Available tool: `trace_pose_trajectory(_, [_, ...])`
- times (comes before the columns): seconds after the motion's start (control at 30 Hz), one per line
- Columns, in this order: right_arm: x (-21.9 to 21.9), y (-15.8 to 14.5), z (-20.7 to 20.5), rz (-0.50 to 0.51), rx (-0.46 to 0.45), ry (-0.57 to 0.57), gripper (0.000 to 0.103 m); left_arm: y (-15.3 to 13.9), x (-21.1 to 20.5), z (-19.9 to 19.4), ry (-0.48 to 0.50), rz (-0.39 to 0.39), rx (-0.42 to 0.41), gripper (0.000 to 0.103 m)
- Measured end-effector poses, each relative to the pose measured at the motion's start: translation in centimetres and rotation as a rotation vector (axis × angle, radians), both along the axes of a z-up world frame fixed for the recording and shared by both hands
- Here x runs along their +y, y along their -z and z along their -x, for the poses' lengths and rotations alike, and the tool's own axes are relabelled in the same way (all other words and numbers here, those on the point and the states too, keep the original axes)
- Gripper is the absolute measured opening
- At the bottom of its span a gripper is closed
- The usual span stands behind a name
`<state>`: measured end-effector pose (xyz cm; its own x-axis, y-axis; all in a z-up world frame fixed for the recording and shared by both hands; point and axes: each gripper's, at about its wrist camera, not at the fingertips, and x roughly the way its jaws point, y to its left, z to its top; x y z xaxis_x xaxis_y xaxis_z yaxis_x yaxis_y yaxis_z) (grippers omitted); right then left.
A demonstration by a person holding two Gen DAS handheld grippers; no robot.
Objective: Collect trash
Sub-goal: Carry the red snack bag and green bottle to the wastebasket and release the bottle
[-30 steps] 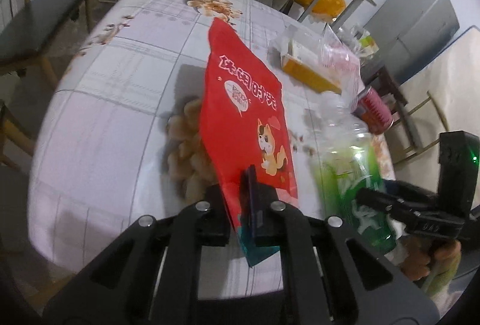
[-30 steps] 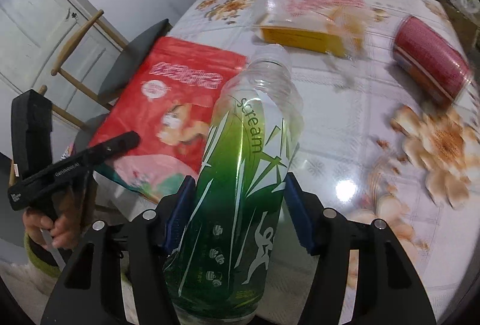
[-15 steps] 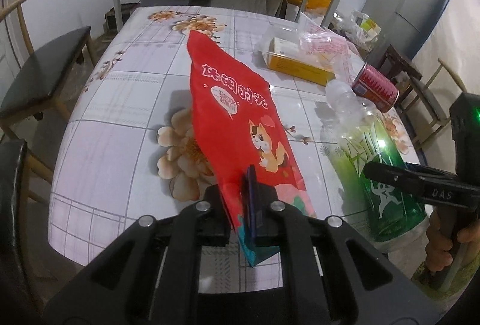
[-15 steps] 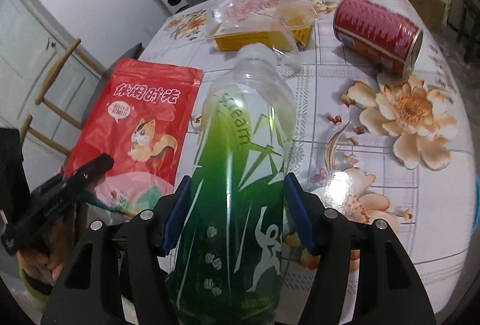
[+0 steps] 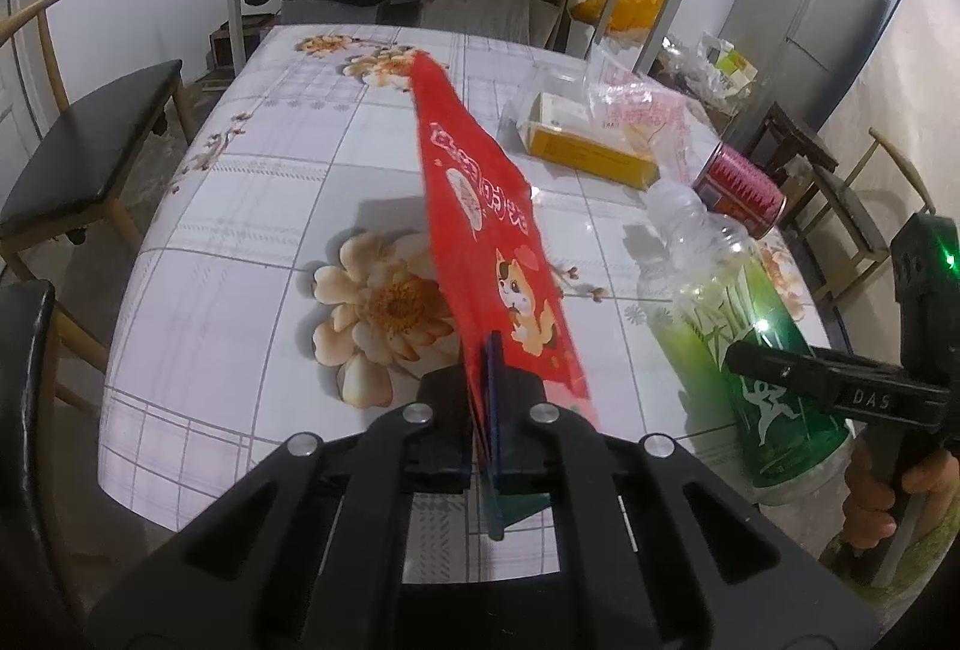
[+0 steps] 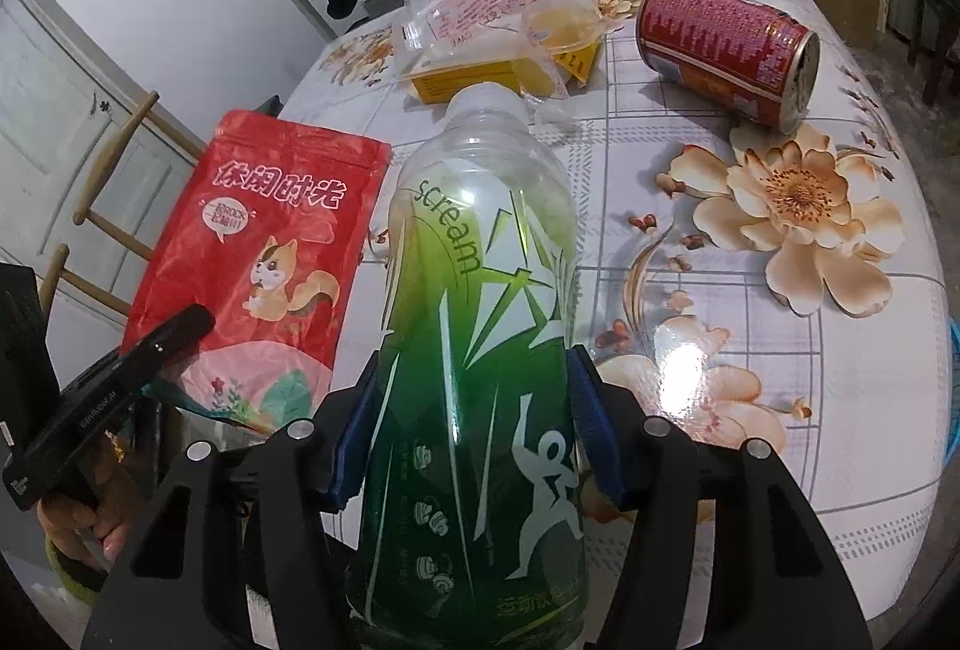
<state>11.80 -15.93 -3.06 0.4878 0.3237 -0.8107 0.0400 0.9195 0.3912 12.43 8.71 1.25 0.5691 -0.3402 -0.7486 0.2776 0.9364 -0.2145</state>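
A red snack pouch (image 5: 480,206) with a cartoon squirrel hangs above the flowered table (image 5: 240,242), seen almost edge-on in the left wrist view. My left gripper (image 5: 489,380) is shut on its bottom edge. The right wrist view shows the pouch (image 6: 264,254) face-on with the left gripper (image 6: 150,356) pinching its lower corner. A green and clear plastic bottle (image 6: 480,290) lies lengthwise between the blue pads of my right gripper (image 6: 474,428), which is shut on its lower body. From the left, the bottle (image 5: 738,314) and right gripper (image 5: 828,386) are at the table's right edge.
A red drink can (image 6: 726,50) lies on its side at the far right of the table. A yellow box under crumpled clear plastic (image 6: 480,50) sits behind the bottle. A black bench (image 5: 90,152) and wooden chairs flank the table; a shelf table and a fridge (image 5: 810,2) stand behind.
The left gripper rolled and rose a little, turning the red pouch from face-on to nearly edge-on. The right gripper rolled too, with the bottle still in it.
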Motion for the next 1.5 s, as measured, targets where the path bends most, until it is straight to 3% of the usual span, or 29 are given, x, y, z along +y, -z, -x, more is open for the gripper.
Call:
trace_pose_trajectory(0.57, [-1.3, -2.0, 2.7, -0.031, -0.055, 0.023, 0.057, -4.8, 0.6, 2.7, 0.004, 0.028, -0.118, 0.001])
trace_pose_trajectory(0.93, [-3.0, -3.5, 5.4, -0.062, -0.104, 0.067, 0.057, -7.9, -0.5, 4.8, 0.061, 0.039, -0.194, 0.000])
trace_pose_trajectory(1.2, [-6.2, -4.3, 8.3, -0.088, -0.132, 0.151, 0.057, -9.5, -4.2, 5.5, 0.165, 0.045, -0.231, 0.000])
trace_pose_trajectory(1.37, [-9.5, -4.6, 10.9, -0.098, -0.145, 0.251, 0.057, -10.5, -8.3, 5.5, 0.271, 0.068, -0.251, 0.000])
trace_pose_trajectory(1.5, [-12.7, -4.6, 13.2, -0.103, -0.154, 0.348, 0.057, -10.8, -12.7, 5.1, 0.387, 0.103, -0.219, 0.000])
